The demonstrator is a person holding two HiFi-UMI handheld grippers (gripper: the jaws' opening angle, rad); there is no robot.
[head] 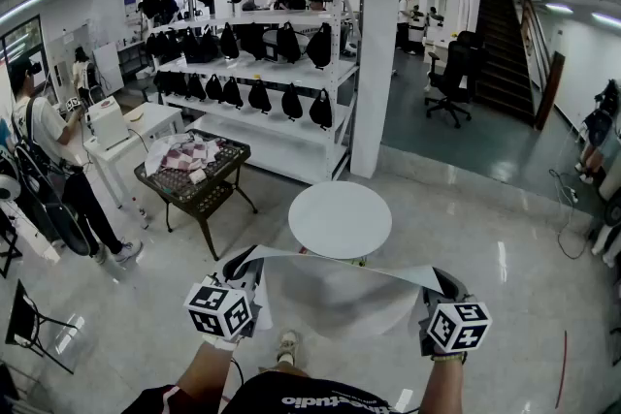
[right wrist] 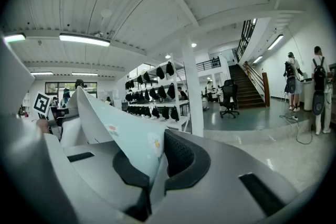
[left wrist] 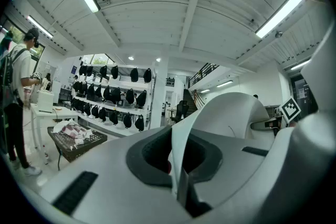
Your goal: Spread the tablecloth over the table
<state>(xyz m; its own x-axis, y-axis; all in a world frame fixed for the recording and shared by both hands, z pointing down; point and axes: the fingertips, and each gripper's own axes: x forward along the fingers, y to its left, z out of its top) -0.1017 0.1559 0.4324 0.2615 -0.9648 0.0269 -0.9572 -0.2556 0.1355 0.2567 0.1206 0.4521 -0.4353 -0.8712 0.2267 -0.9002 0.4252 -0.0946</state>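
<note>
Left hand-held gripper (head: 243,263), tablecloth (head: 340,291), "…tudio" shirt (head: 309,397)

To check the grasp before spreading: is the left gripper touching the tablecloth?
Touching. The left gripper view shows the left gripper shut on the tablecloth, its edge pinched between the jaws.

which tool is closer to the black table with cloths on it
Left. The left tool sits just below-right of the black table in the head view; the right tool is farther right.
</note>
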